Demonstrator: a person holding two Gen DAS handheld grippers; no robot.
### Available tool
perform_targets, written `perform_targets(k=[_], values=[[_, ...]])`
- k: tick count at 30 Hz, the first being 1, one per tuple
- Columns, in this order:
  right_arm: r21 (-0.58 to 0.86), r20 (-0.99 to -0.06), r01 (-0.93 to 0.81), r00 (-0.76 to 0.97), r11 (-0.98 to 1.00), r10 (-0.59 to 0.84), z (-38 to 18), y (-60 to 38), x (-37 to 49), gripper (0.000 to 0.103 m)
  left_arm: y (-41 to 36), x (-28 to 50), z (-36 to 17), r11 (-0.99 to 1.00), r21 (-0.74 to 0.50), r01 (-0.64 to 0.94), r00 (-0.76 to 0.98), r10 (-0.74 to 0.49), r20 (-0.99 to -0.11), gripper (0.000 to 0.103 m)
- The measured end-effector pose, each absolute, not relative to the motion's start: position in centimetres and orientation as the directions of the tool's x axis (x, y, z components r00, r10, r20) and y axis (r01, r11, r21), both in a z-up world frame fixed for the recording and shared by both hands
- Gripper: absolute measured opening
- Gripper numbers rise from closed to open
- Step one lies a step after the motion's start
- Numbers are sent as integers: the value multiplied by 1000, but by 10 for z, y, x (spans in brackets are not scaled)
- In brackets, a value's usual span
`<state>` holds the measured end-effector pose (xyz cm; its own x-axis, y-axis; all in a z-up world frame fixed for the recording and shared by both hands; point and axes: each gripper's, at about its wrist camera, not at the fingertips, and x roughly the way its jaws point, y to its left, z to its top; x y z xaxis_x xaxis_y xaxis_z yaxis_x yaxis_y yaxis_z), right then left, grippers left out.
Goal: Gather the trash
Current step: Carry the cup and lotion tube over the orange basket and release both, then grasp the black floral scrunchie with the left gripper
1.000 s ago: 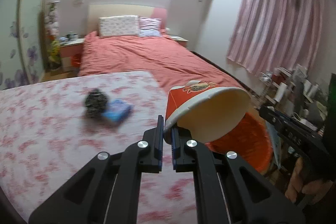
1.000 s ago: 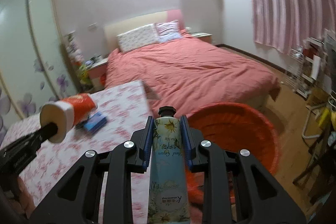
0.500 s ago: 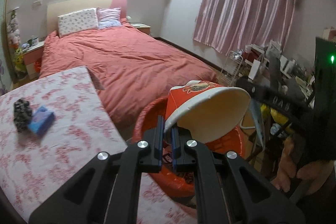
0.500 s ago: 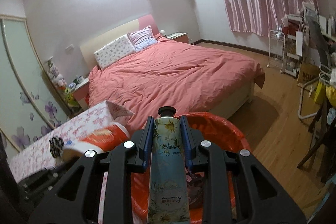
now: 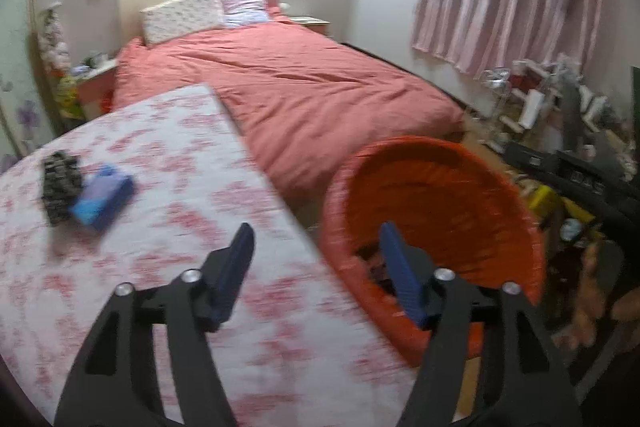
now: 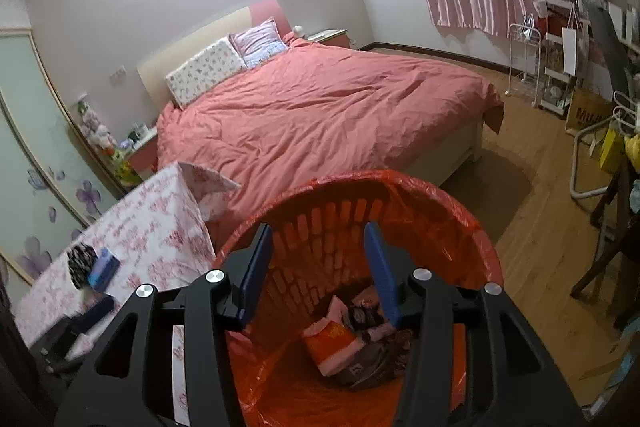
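Left gripper (image 5: pixel 316 267): fingers (image 5: pixel 234 269) are standing spread wide, holding nothing, straddling the tabletop (image 5: pixel 168 235) edge and the orange-lined trash basket (image 5: pixel 436 195). Black crumpled item (image 5: pixel 60 181) and blue packet (image 5: pixel 102 197) are lying touching each other on the tabletop, well left of and beyond the left finger.

Right gripper (image 6: pixel 318 267): fingers (image 6: pixel 256 273) are standing spread, empty, hovering over the basket mouth. Red paper cup (image 6: pixel 332 343) and dark wrappers (image 6: pixel 372 315) are lying at the basket bottom, below the fingers. Bed (image 6: pixel 320 107) is lying beyond both grippers
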<state>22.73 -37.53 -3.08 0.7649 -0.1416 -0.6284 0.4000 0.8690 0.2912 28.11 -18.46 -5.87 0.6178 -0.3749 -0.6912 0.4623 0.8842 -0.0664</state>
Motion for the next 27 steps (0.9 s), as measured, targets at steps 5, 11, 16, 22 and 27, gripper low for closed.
perform_targets(k=[5, 11, 16, 22, 27], values=[[241, -660, 381, 739, 893, -138, -37, -353, 231, 59, -131, 295, -62, 936, 9, 351, 679, -248, -692, 84], [190, -672, 312, 733, 931, -108, -40, -318, 237, 70, -64, 321, -55, 976, 64, 208, 737, -113, -666, 86], [149, -671, 259, 735, 954, -95, -42, -295, 239, 73, -23, 358, -51, 994, 69, 88, 760, -22, -650, 86], [145, -681, 233, 729, 962, -74, -42, -283, 244, 73, -14, 402, -59, 998, 40, 54, 728, -12, -685, 85], [148, -686, 229, 725, 962, -67, -39, -276, 247, 73, -12, 428, -79, 997, 54, 56, 673, 2, -740, 39]])
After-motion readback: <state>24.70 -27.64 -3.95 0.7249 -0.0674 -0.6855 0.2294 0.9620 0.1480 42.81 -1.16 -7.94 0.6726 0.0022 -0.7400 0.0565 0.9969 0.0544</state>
